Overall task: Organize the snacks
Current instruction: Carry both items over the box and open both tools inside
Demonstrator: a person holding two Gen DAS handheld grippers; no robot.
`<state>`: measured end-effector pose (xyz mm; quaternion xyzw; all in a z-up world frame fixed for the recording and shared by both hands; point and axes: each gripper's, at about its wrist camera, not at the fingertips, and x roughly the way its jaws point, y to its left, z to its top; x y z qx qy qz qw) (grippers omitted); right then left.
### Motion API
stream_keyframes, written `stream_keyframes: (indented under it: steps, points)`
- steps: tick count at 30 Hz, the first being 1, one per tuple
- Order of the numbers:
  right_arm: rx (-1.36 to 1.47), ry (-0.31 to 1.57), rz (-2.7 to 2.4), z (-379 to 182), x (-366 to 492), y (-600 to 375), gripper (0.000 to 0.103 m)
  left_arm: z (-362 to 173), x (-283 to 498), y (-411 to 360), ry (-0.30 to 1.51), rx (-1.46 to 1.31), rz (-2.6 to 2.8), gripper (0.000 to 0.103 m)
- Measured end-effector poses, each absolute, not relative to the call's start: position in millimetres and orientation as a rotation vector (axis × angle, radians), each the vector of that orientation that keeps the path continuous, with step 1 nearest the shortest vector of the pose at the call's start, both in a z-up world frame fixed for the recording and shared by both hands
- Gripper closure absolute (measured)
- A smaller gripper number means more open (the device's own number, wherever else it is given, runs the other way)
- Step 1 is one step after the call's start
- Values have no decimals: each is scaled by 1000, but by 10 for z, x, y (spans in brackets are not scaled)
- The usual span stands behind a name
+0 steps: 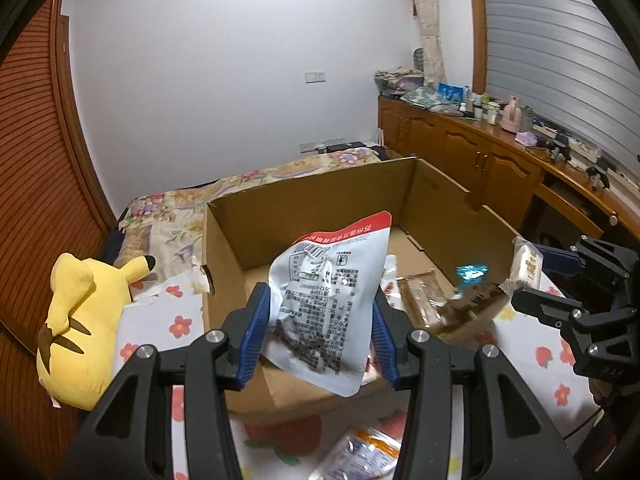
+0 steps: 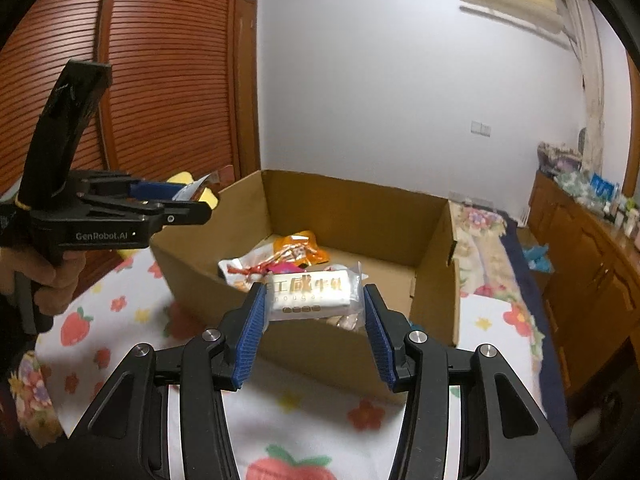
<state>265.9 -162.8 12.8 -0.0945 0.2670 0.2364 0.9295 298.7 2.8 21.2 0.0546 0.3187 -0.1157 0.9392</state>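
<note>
Both grippers clamped on snacks, left gripper (image 1: 320, 320) on silver pouch (image 1: 326, 304), right gripper (image 2: 314, 320) on nougat pack (image 2: 310, 292), above cardboard box rim (image 2: 280, 344) (roomy inside).

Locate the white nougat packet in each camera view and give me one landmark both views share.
Left wrist view: the white nougat packet is at the far right edge, held in the right gripper, beside the box's right wall.
Right wrist view: the packet is centre frame, between the blue pads, in front of the box.
Shared landmark: the open cardboard box on the floral bedsheet.
</note>
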Motion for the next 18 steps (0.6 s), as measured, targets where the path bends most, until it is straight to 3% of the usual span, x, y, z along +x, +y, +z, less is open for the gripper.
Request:
stream_keyframes:
  steps: [18]
  points:
    - [-163,627,443,-86,3175,-1639,43,-27,3286,-81,696,131,-245,54]
